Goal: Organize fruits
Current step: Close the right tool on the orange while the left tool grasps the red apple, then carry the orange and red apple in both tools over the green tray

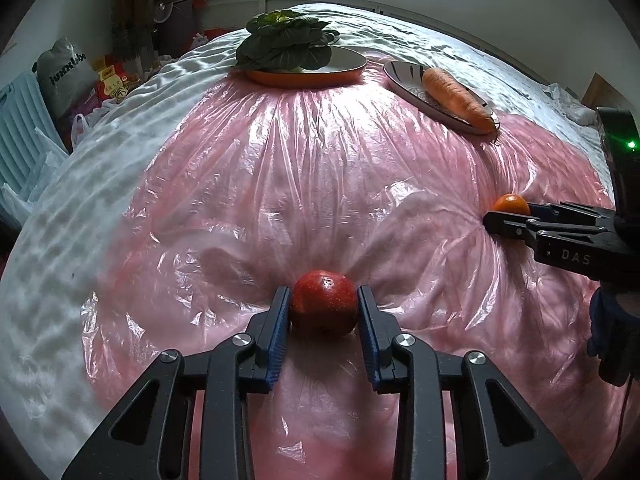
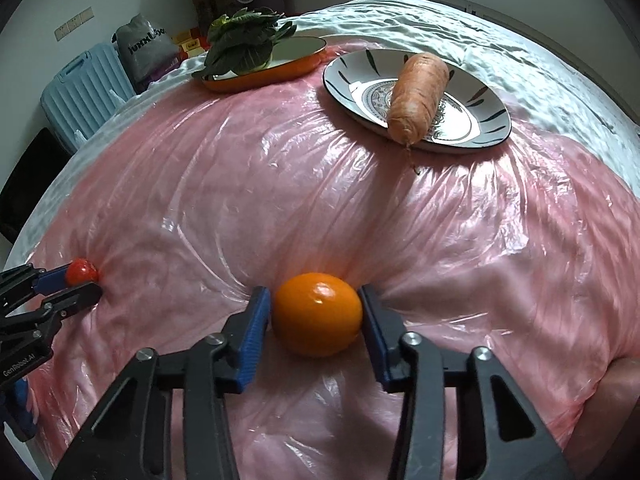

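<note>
A red apple (image 1: 324, 307) sits on the pink plastic sheet (image 1: 320, 168) between the pads of my left gripper (image 1: 324, 312), which touch both its sides. An orange (image 2: 317, 313) sits on the sheet between the fingers of my right gripper (image 2: 316, 316); the right pad touches it, and a thin gap shows at the left pad. In the right wrist view the left gripper (image 2: 86, 282) with the apple (image 2: 81, 271) is at far left. In the left wrist view the right gripper (image 1: 510, 216) and the orange (image 1: 511, 204) are at right.
At the far side an orange-rimmed dish (image 1: 344, 66) holds a leafy green vegetable (image 1: 286, 42), and a patterned plate (image 2: 472, 120) holds a carrot (image 2: 418, 96). The sheet lies on a white-covered bed (image 1: 52, 248). A blue suitcase (image 2: 80, 88) and bags stand beyond at the left.
</note>
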The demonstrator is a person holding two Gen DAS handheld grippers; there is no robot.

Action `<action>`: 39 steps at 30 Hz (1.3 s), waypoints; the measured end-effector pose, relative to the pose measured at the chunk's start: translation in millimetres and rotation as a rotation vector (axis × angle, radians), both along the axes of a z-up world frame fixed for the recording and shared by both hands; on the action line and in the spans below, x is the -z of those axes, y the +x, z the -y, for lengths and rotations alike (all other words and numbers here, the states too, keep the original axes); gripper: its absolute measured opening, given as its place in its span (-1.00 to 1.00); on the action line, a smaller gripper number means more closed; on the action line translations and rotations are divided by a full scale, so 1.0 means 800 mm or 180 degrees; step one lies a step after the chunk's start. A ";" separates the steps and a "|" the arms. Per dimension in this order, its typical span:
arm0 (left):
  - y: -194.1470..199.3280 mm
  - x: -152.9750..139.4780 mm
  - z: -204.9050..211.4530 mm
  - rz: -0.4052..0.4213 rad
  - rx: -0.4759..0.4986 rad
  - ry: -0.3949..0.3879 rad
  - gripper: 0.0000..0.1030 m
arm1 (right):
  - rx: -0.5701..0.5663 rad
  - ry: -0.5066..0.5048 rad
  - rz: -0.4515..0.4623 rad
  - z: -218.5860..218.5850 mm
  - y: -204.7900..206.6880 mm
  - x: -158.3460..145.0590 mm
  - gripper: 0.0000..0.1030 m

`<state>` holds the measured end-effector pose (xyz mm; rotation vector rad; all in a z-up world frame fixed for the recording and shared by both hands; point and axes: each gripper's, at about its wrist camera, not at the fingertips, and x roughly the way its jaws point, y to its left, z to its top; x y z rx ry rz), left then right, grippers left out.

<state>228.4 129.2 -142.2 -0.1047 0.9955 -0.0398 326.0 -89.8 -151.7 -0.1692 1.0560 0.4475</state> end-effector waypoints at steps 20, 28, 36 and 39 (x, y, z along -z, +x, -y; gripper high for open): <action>-0.006 -0.019 -0.011 0.0084 -0.0046 -0.0098 -0.45 | 0.0147 0.0464 -0.0141 0.023 0.001 -0.022 0.52; -0.015 -0.030 -0.017 0.0136 -0.0111 -0.0105 -0.46 | 0.0103 0.0360 -0.0117 0.022 -0.014 -0.038 0.52; -0.028 -0.039 -0.011 0.0173 -0.0101 -0.0092 -0.46 | 0.0104 0.0373 -0.0130 0.024 -0.048 -0.047 0.52; -0.033 -0.043 -0.005 0.0168 -0.0091 -0.0072 -0.46 | 0.0080 0.0375 -0.0139 0.023 -0.065 -0.051 0.52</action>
